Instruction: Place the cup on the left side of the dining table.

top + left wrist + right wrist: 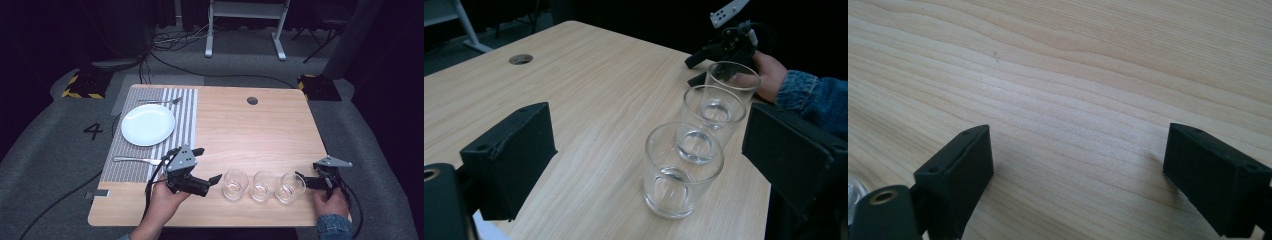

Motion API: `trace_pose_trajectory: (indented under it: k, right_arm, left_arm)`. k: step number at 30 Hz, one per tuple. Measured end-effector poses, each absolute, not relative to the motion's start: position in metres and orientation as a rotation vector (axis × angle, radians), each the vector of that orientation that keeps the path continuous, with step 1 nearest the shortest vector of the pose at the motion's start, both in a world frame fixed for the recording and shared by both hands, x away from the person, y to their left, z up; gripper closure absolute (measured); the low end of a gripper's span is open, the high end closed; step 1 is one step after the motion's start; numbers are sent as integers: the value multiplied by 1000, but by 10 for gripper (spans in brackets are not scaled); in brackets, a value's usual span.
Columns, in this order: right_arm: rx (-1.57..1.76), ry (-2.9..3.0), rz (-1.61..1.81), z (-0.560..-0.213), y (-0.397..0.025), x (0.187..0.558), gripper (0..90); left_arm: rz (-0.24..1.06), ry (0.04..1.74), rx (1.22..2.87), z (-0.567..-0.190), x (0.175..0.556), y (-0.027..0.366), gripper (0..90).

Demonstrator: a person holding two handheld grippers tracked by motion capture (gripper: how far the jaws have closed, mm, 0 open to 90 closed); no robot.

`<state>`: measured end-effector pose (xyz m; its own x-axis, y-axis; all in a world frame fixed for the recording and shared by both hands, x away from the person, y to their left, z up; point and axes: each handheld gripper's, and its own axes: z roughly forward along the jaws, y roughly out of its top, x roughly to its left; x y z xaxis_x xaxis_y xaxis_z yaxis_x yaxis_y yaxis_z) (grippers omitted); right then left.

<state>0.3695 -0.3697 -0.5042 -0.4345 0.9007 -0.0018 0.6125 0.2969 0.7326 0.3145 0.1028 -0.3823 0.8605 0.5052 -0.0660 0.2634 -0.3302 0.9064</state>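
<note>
Scene: three clear glasses stand in a row near the front edge of the worktop point(260, 130), with a place setting on a striped mat point(186, 107) at the far left
Left gripper point(206, 165): jaws spread wide, holding nothing, pointed at the nearest glass point(235, 184) from just beside it
Right gripper point(303, 180): jaws apart and empty, close beside the right glass point(291, 187); whether it touches cannot be told
Middle glass point(263, 186): stands between the other two, very close to both
Step in hand: judged as the left gripper lining up to take the nearest glass
Doing it well: bring the jaws level around the glass wall below the rim, one jaw on each side; close gently, since glass is slick and rigid; lift straight up so the neighbour is not knocked
Risk: the far jaw has little room next to the middle glass
Left gripper view: shows the row end-on, and the person's right hand point(764, 75) behind the last glass
Right gripper view: shows bare wood grain between its open jaws
High view: shows the plate point(148, 124), fork point(160, 101) and knife point(136, 160) on the mat
</note>
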Motion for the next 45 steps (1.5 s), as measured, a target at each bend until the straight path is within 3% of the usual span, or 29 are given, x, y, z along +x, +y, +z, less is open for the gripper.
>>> trace_pose_trajectory:
  k: [12, 24, 35, 37, 38, 42, 45]
  right_arm:
    - [1352, 2155, 938, -504, -370, 369, 128]
    - [1353, 2155, 939, -504, -370, 369, 128]
    - [1353, 2155, 938, -504, -370, 369, 128]
    - [1352, 2155, 938, -504, -370, 369, 128]
    - [1353, 2155, 938, -504, -370, 369, 128]
    - [1352, 2156, 938, -504, -370, 369, 128]
    - [1352, 2155, 938, -504, -370, 369, 128]
  left_arm:
    - [195, 498, 1970, -395, 323, 69, 61]
    - [124, 531, 2002, -441, 336, 48, 2]
    - [87, 495, 2079, -476, 335, 26, 4]
    - [74, 495, 2081, -481, 335, 25, 52]
    - [82, 491, 2079, -483, 335, 25, 116]
    - [188, 480, 2093, -489, 330, 22, 197]
    - [192, 486, 2092, -489, 329, 22, 200]
